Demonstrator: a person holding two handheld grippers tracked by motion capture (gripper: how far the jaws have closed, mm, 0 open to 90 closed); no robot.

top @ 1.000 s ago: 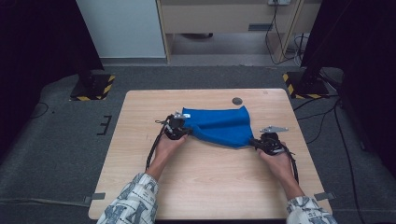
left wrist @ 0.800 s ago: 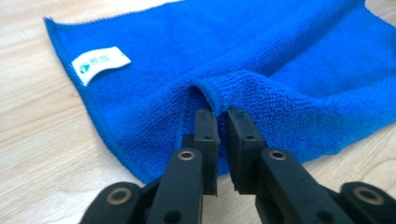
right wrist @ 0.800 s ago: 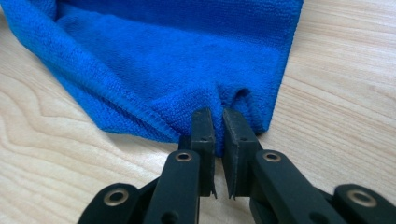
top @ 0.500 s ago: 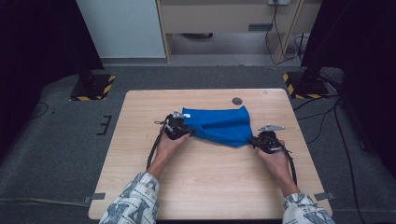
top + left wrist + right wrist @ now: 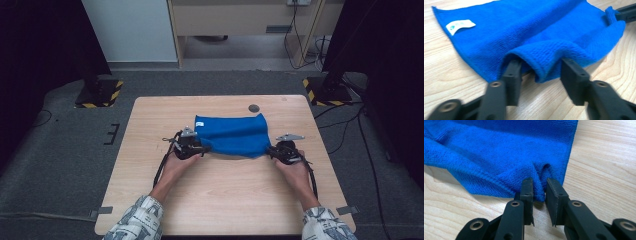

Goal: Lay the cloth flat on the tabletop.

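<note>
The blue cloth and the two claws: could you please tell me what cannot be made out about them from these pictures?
- White tag on the blue cloth: its print is blurred in the left gripper view and too small in the high view.
- Left claw: a cloth fold drapes between its open jaws, hiding whatever lies beneath.
- Right claw: the bunched corner hides the jaws' inner faces.

Both forearms enter from the bottom edge of the high view, patterned sleeves at lower left and lower right, angled up toward frame centre. Left hand (image 5: 176, 162) grips the left gripper (image 5: 199, 148), left of centre, pointing right. Right hand (image 5: 295, 170) grips the right gripper (image 5: 270, 150), right of centre, pointing left. Left gripper view: the left gripper (image 5: 540, 70) has its jaws spread wide, rising from the bottom edge. Right gripper view: the right gripper (image 5: 539, 188) has its jaws drawn close, pinched with a narrow gap between them. Cables trail back along both wrists.
</note>
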